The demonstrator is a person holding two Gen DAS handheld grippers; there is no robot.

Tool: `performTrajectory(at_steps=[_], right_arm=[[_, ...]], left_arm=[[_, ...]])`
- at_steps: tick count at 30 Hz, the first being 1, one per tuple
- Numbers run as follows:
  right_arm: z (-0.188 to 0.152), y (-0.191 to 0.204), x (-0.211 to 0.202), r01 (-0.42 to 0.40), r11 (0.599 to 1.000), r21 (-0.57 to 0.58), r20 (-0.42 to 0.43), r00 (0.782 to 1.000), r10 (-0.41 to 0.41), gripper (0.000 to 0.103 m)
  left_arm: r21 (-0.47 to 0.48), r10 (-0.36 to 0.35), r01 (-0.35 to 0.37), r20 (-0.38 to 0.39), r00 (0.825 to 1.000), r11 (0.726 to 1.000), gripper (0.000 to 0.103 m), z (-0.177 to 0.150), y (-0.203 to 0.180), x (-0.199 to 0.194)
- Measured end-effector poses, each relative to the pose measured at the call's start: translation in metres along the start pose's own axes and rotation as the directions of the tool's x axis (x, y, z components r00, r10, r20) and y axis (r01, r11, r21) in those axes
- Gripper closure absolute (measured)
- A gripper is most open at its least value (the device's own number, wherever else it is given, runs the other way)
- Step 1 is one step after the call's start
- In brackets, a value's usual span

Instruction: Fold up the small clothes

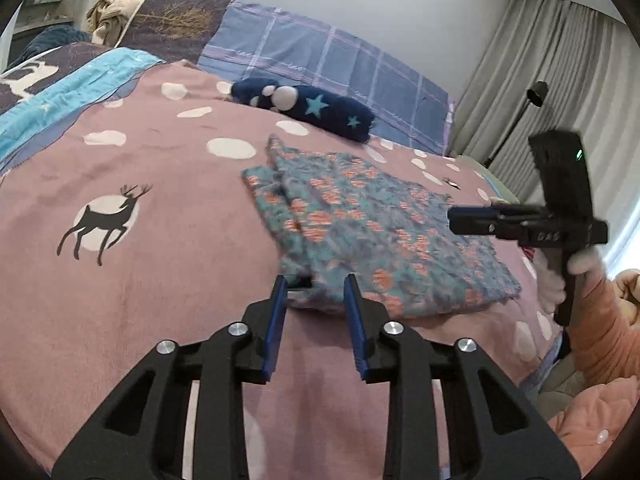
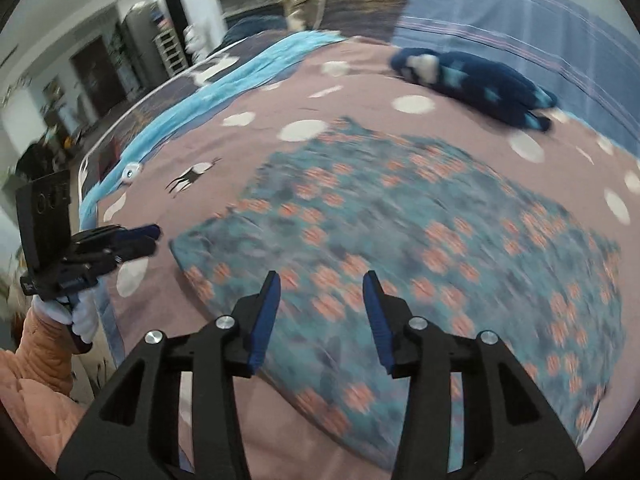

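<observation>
Hovering with left gripper (image 1: 316, 284) spread and empty just off the near corner of the floral garment (image 1: 372, 232), lying partly folded on the pink deer bedspread (image 1: 160, 160); right gripper (image 2: 322, 284) gaping empty above it; risking snagging only the top layer, undoing the fold

The left claw (image 1: 316, 286), black with blue pads, hovers with its jaws apart and empty just short of the near corner of a folded teal cloth with orange flower print (image 1: 372, 224), lying flat on the pink deer-and-dot bedspread (image 1: 160, 240). Beyond the cloth lies a rolled navy fleece piece with pale stars (image 1: 308, 108). The right claw (image 1: 454, 219) hangs above the cloth's right edge, pointing left; its jaw gap cannot be made out.
</observation>
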State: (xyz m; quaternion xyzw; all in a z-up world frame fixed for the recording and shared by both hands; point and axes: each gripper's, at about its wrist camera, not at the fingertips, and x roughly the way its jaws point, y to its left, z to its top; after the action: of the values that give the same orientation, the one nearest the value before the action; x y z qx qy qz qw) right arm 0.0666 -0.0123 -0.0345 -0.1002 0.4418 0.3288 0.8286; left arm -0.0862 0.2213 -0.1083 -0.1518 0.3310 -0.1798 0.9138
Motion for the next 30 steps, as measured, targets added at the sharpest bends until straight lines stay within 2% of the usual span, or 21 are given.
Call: performTrajectory(at_steps=[4, 6, 11, 15, 22, 23, 24, 25, 26, 28, 30], right_arm=[[0.041, 0.023, 0.027, 0.012, 0.995, -0.095, -0.038, 0.999, -0.016, 0.06], [0.063, 0.03, 0.04, -0.008, 0.992, -0.127, -0.05, 0.999, 0.001, 0.061], [0.111, 0.051, 0.092, -0.032, 0.975, -0.22, -0.113, 0.994, 0.007, 0.061], [0.131, 0.058, 0.139, -0.044, 0.959, -0.279, -0.19, 0.982, -0.01, 0.061], [0.139, 0.063, 0.185, -0.083, 0.938, -0.338, -0.291, 0.957, -0.02, 0.055], [0.138, 0.064, 0.192, -0.088, 0.936, -0.341, -0.309, 0.951, -0.024, 0.056], [0.137, 0.066, 0.196, -0.078, 0.931, -0.356, -0.317, 0.947, -0.042, 0.088], [0.136, 0.067, 0.197, -0.049, 0.926, -0.374, -0.306, 0.949, -0.073, 0.1], [0.14, 0.068, 0.192, -0.031, 0.933, -0.358, -0.274, 0.959, -0.073, 0.1], [0.152, 0.062, 0.182, -0.023, 0.956, -0.292, -0.21, 0.977, -0.041, 0.101], [0.165, 0.048, 0.186, -0.013, 0.975, -0.22, -0.169, 0.985, -0.025, 0.103]], left_arm=[[-0.034, -0.005, 0.005, -0.004, 1.0, 0.999, 0.075, 0.008, 0.022, 0.012], [-0.029, -0.017, 0.017, -0.014, 1.0, 0.999, 0.075, 0.013, 0.026, 0.02], [-0.027, -0.082, 0.08, -0.092, 0.992, 0.996, 0.075, 0.016, 0.03, 0.046], [-0.017, -0.129, 0.128, -0.131, 0.983, 0.992, 0.066, 0.015, 0.026, 0.055], [-0.086, -0.215, 0.204, -0.15, 0.965, 0.975, 0.064, 0.017, 0.038, 0.063], [-0.092, -0.22, 0.208, -0.15, 0.964, 0.974, 0.065, 0.017, 0.038, 0.063], [-0.094, -0.22, 0.207, -0.151, 0.964, 0.974, 0.076, 0.017, 0.038, 0.063], [-0.106, -0.228, 0.213, -0.161, 0.96, 0.971, 0.089, 0.016, 0.039, 0.064], [-0.123, -0.238, 0.22, -0.168, 0.956, 0.968, 0.095, 0.015, 0.04, 0.065], [-0.145, -0.258, 0.237, -0.155, 0.954, 0.961, 0.095, 0.012, 0.04, 0.06], [-0.137, -0.244, 0.223, -0.166, 0.955, 0.965, 0.095, 0.007, 0.04, 0.059]])
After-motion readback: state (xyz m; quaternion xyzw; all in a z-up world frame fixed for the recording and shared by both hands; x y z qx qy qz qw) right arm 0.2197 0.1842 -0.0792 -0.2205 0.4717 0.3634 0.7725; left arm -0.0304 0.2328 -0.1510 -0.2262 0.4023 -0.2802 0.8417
